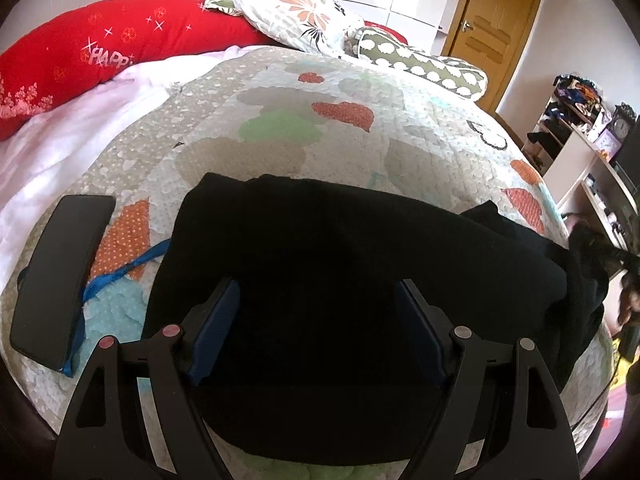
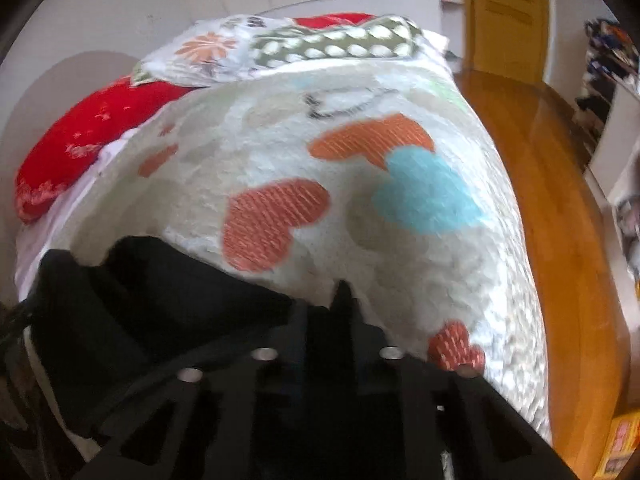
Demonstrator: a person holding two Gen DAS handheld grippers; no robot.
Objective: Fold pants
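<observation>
Black pants [image 1: 340, 248] lie folded across a heart-patterned quilt [image 1: 280, 92] on a bed. My left gripper [image 1: 316, 320] hovers just above their middle, its blue-padded fingers [image 1: 216, 320] wide apart with only flat cloth beneath them. At the right edge of the left wrist view, a corner of the pants [image 1: 588, 248] is drawn up to a dark tool. In the blurred right wrist view, my right gripper [image 2: 332, 320] has its jaws nearly together, and a tuft of the pants [image 2: 344, 292] sticks up between them. More black cloth [image 2: 160, 304] spreads to its left.
A black phone [image 1: 60, 276] with a blue strap [image 1: 116, 276] lies left of the pants. Red bolster [image 1: 100, 52] and floral pillows [image 1: 304, 16] line the head of the bed. The bed's right edge drops to a wooden floor [image 2: 560, 220]; shelves [image 1: 580, 140] stand beyond.
</observation>
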